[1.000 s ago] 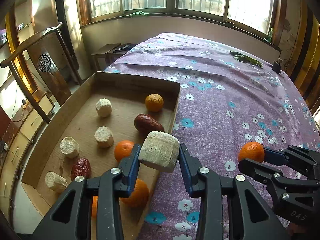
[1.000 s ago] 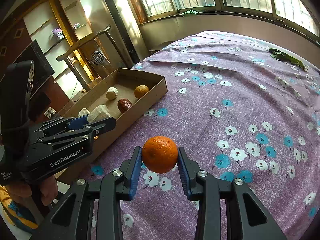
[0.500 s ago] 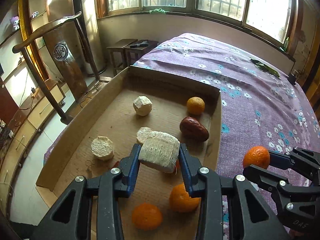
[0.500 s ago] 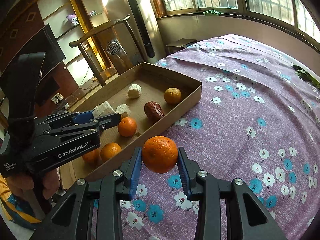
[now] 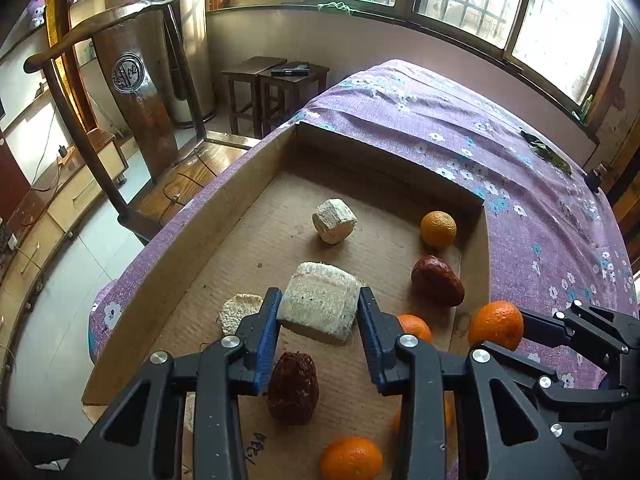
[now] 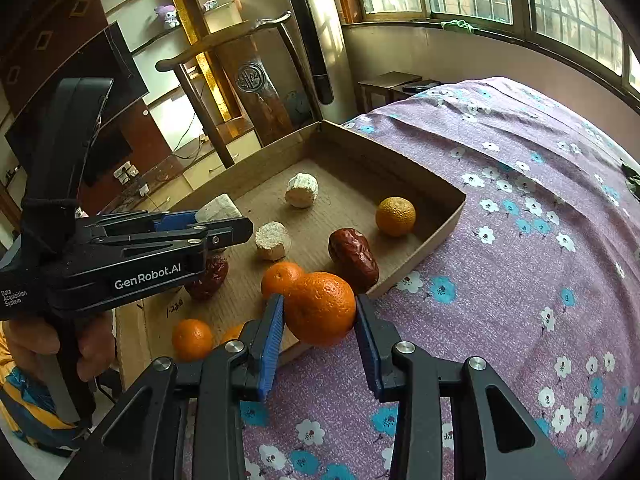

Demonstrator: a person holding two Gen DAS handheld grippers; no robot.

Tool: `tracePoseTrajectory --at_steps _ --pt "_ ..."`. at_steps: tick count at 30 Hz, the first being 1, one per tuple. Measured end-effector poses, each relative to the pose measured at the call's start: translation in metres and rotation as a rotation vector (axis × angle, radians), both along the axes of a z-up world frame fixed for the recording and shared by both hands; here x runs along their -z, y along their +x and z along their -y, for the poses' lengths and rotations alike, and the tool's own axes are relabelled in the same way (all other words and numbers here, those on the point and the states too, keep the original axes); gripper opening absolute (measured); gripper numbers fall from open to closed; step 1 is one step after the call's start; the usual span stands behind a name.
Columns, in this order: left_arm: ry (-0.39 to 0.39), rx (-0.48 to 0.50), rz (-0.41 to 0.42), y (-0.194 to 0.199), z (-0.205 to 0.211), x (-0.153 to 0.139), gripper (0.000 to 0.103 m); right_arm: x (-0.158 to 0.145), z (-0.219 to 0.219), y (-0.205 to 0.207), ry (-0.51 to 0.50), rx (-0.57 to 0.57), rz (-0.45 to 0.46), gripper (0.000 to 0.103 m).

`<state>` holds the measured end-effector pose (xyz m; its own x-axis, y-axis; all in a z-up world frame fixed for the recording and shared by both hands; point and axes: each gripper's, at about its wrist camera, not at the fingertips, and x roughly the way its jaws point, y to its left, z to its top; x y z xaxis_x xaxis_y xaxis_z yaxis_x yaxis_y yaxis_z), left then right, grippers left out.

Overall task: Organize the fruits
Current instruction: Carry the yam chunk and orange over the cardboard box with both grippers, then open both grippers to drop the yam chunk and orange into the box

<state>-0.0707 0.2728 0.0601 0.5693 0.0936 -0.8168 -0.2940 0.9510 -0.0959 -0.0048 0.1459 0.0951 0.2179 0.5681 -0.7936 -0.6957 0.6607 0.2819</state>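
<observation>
My left gripper (image 5: 318, 312) is shut on a pale fibrous chunk (image 5: 318, 307) and hangs over the middle of the cardboard tray (image 5: 224, 216). The right gripper (image 6: 319, 309) is shut on an orange (image 6: 320, 307), above the tray's near right wall. That orange (image 5: 496, 325) and the right gripper (image 5: 516, 334) show at the right of the left wrist view. In the tray lie more pale chunks (image 5: 334, 220), red dates (image 5: 437, 280) and several oranges (image 5: 438, 229). The left gripper (image 6: 224, 220) with its chunk (image 6: 218, 208) appears at the left of the right wrist view.
The tray sits at the left edge of a bed with a purple flowered cover (image 6: 520, 240). Beyond that edge stand a wooden chair (image 5: 120, 92) and two dark stools (image 5: 276, 80). A hand (image 6: 52, 344) holds the left gripper's handle. Windows line the far wall.
Both grippers have moved left across the bed toward the tray, each keeping its load. The chunk now hangs over the tray floor and the orange has reached the tray's right wall.
</observation>
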Motion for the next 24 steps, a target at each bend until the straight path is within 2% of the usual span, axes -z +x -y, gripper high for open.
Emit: tracePoseTrajectory --at_steps 11,19,24 --pt "0.018 0.003 -0.032 0.012 -0.003 0.010 0.037 0.016 -0.027 0.019 -0.013 -0.043 -0.031 0.040" --pt "0.073 -0.009 -0.026 0.012 0.004 0.012 0.037 0.021 -0.027 0.026 0.008 -0.013 -0.038 0.041" --pt "0.089 -0.016 -0.025 0.010 0.007 0.013 0.037 0.018 -0.023 0.022 0.035 -0.008 -0.042 0.051"
